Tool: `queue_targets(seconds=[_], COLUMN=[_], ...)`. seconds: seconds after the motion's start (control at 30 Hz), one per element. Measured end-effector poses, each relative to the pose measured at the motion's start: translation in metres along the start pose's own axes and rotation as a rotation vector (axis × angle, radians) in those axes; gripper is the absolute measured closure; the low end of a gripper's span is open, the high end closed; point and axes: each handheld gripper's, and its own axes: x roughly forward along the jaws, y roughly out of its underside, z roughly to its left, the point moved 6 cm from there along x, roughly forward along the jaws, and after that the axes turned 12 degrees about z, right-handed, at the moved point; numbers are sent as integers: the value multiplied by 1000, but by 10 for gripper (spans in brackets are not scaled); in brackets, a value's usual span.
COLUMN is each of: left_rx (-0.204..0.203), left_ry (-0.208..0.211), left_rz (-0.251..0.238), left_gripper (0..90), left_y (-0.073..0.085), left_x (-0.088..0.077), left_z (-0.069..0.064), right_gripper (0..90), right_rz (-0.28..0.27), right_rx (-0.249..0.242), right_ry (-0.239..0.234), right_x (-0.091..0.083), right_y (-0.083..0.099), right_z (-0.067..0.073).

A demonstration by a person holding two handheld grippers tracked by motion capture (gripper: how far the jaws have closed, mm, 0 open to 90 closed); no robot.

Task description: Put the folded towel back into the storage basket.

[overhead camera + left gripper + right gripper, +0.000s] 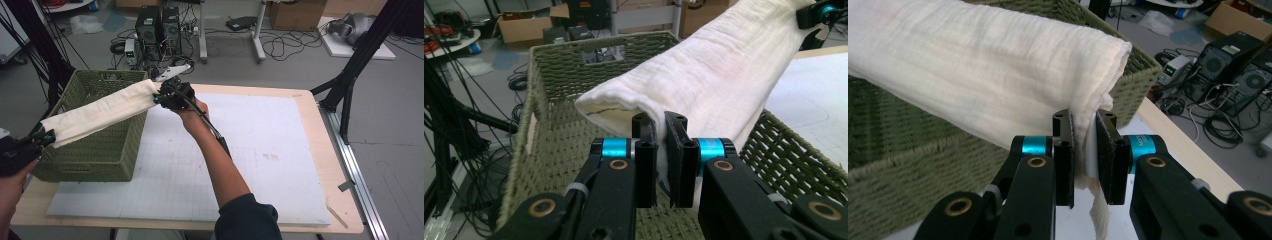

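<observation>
We see the right gripper [1084,160] rising from six o'clock, its two black jaws pinched on a corner of the cream folded cloth [973,70], with a frayed end of the fabric hanging below the pads. From that grip the cloth stretches away toward ten o'clock as a long, softly ribbed roll. Beneath and behind it we see the green woven basket [908,165], its near wall at eight o'clock and its far rim at one o'clock. The table's wooden edge [1178,140] runs at three o'clock, and beyond it, toward two o'clock, computer towers [1233,65] and tangled cables [1218,120] sit on the floor.
</observation>
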Motion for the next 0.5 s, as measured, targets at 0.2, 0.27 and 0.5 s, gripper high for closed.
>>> queue_targets(seconds=[0.2, 0.27, 0.5], left_rx=[-16, -21, -36], left_ry=[-27, -36, -55], left_rz=[1, 1, 2], left_gripper=[834, 835, 835], left_y=[7, 9, 15], left_x=[-8, -10, -16], left_z=[13, 18, 30], right_gripper=[799, 799, 799], right_rz=[-8, -5, 3], right_rx=[-20, -22, -43], right_ry=[-14, -17, -21], right_x=[18, 26, 47], right_y=[-13, -18, -38], right_z=[7, 10, 15])
